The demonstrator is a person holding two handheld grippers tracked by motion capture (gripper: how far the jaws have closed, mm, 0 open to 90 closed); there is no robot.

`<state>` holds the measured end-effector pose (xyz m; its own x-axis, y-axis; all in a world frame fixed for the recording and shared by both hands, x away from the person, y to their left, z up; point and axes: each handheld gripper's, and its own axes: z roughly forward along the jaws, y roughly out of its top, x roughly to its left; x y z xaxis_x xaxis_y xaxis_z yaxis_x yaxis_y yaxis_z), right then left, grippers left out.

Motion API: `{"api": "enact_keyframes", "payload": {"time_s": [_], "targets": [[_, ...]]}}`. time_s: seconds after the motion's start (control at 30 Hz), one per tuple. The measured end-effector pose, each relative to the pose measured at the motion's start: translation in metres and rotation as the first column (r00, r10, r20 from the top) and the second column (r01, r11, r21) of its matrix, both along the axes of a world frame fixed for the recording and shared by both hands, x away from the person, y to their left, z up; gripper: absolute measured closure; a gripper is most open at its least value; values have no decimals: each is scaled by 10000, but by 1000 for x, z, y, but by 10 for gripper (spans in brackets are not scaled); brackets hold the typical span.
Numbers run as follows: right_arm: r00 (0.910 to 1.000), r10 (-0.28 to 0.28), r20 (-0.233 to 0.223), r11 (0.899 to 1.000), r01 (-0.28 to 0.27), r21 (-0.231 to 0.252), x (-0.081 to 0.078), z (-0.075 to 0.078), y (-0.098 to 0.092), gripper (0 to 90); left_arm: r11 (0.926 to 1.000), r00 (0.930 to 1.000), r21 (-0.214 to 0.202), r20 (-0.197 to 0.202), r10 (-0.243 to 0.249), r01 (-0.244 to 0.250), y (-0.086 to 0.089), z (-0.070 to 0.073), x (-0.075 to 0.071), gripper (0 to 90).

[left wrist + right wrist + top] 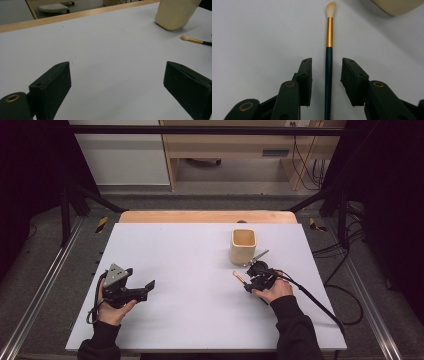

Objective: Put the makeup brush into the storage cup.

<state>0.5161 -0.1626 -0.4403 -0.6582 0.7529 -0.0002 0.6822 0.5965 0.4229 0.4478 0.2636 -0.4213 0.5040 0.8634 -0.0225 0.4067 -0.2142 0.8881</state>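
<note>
Both forearms wear black long sleeves with ribbed cuffs. Each hand-held gripper is matte black: the left hand-held gripper carries a grey three-cornered plate on top, the right hand-held gripper trails a black cable. Blocky jaws show small screw holes and brass-ringed pivots.
</note>
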Motion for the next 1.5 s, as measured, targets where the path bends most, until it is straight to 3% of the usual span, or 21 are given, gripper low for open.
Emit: {"api": "enact_keyframes", "payload": {"time_s": [0.6,0.87,1.17,1.5], "targets": [[9972,150,-727,9978,-197,-640,12,-8,4,775,10000,10000,26,-26,3,-3,0,-1,0,71],[9966,132,-811,9977,-186,-654,13,-9,5,824,10000,10000,-1,-22,25,-25,0,-1,1,71],[9923,-57,-1241,9981,-20,-615,17,-8,6,834,10000,10000,23,-41,24,-24,0,-1,1,71],[9950,58,-993,9985,-112,-536,15,-5,4,836,10000,10000,9,-45,29,-29,1,-1,1,71]]}}
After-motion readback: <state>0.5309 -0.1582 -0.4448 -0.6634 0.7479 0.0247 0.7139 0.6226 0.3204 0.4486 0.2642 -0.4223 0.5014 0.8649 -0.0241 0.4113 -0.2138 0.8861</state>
